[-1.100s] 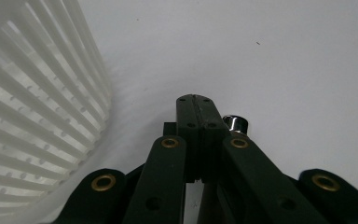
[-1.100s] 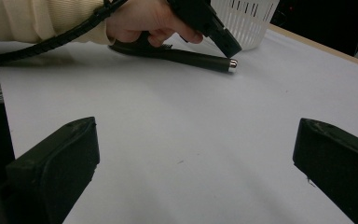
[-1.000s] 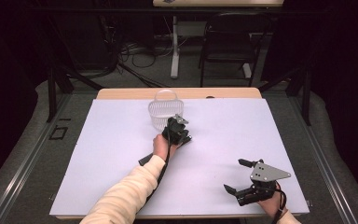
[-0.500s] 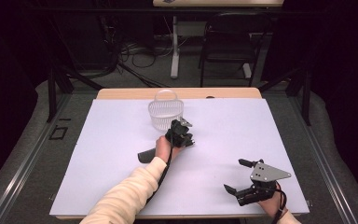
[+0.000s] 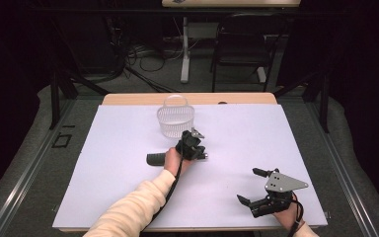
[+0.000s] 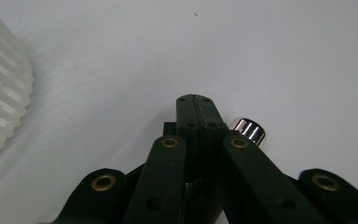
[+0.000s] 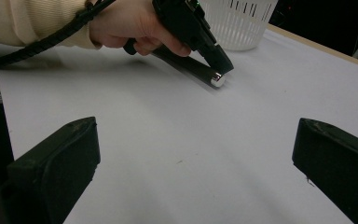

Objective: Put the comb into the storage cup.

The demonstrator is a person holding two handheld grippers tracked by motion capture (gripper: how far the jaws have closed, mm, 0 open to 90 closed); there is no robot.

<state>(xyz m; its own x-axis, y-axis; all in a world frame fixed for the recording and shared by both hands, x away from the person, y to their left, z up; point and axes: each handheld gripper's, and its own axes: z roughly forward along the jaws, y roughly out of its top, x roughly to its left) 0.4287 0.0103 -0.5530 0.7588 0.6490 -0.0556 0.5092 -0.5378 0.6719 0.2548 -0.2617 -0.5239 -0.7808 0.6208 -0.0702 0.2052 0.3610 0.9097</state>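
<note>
A dark rod lies on the white sheet under the person's left hand, its black end (image 5: 155, 159) poking out to the left. Its chrome tip (image 6: 248, 129) shows just right of my left gripper (image 6: 193, 100), whose jaws are pressed together with nothing between them. In the right gripper view that left gripper (image 7: 223, 65) points down beside the chrome tip (image 7: 216, 79), touching or nearly touching it. My left gripper (image 5: 200, 152) sits mid-table, just in front of a white slatted basket (image 5: 176, 118). My right gripper (image 5: 247, 185) rests near the front right, jaws wide apart and empty.
The white basket (image 7: 237, 23) stands upright at the back centre with its handle raised; its ribbed wall (image 6: 0, 93) is close on the left gripper's left. A white sheet (image 5: 286, 133) covers the wooden table. Chairs and cables stand beyond the far edge.
My left gripper has moved away from the basket, a little right and toward the person, down to the rod. The right gripper has stayed put.
</note>
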